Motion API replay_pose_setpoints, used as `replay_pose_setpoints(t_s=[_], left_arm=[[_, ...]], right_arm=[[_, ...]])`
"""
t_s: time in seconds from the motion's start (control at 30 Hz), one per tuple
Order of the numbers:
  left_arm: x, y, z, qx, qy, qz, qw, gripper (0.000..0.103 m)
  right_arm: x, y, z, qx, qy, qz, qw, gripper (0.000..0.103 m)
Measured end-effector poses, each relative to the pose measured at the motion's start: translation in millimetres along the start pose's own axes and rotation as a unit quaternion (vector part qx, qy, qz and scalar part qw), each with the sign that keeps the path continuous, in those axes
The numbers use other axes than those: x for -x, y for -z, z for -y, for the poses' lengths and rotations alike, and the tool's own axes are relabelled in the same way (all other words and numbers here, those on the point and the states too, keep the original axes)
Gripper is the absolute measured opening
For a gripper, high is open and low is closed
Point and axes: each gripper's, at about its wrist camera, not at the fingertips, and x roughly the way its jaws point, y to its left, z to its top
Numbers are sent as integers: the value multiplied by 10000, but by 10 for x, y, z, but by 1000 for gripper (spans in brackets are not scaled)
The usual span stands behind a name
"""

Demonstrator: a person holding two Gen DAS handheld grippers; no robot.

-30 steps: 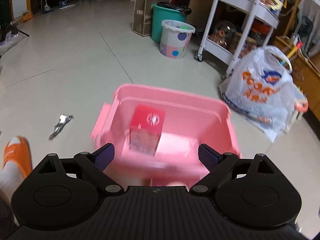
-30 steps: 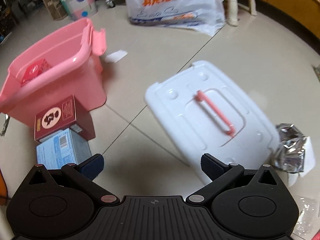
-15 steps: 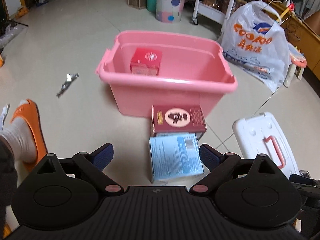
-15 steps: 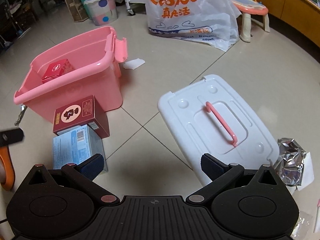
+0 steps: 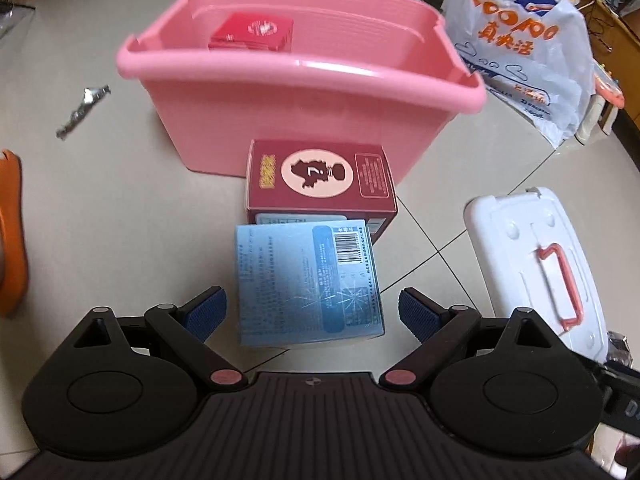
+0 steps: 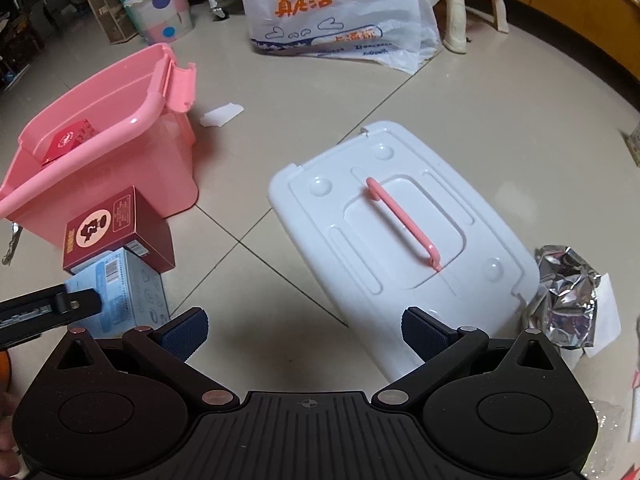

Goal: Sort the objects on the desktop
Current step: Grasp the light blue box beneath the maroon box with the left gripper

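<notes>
A pink bin (image 5: 304, 116) stands on the floor with a red box (image 5: 252, 34) inside it. A maroon box (image 5: 320, 178) lies in front of the bin, and a light blue box (image 5: 308, 280) lies in front of that. My left gripper (image 5: 312, 314) is open, its fingers on either side of the blue box's near end, not touching it. My right gripper (image 6: 304, 330) is open and empty over the floor, next to the bin's white lid (image 6: 400, 240). The bin (image 6: 100, 168), maroon box (image 6: 116, 232) and blue box (image 6: 124, 292) also show in the right wrist view.
A white printed plastic bag (image 5: 528, 52) lies right of the bin. Crumpled foil (image 6: 568, 296) sits by the lid. A metal tool (image 5: 82, 110) and an orange slipper (image 5: 12, 232) are to the left. A paper scrap (image 6: 222, 114) lies behind the bin.
My left gripper has pulled back from above the bin and come down low toward the blue box. My right gripper has drawn back a little and stays open.
</notes>
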Motion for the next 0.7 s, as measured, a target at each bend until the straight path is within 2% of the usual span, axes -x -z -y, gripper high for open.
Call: replay_pose_setpoints(t_s=[0.1,0.2,0.33,0.43,0.7], left_arm=[[-145,-6,15,127,-7,-118,9998,97],[-220,20,77,-4,-262,89,9996,98],[-311,58,268,-609,-743,250,9951,98],[-363,78,347,-882,-993,291,9907,98],[-347,123,315,-870,-1035,311,9903,99]], right_arm=[[-65,-10,-9,-36,-37,-42,10000,103],[-135,-13,-38,24,-71,-94,9999,103],[-229,-2,-67,126,-47,-163,9998,103],[-282,-4,-36,37,-52,-214,9998,103],[-384,2,29,-242,-100,-312,9992,103]])
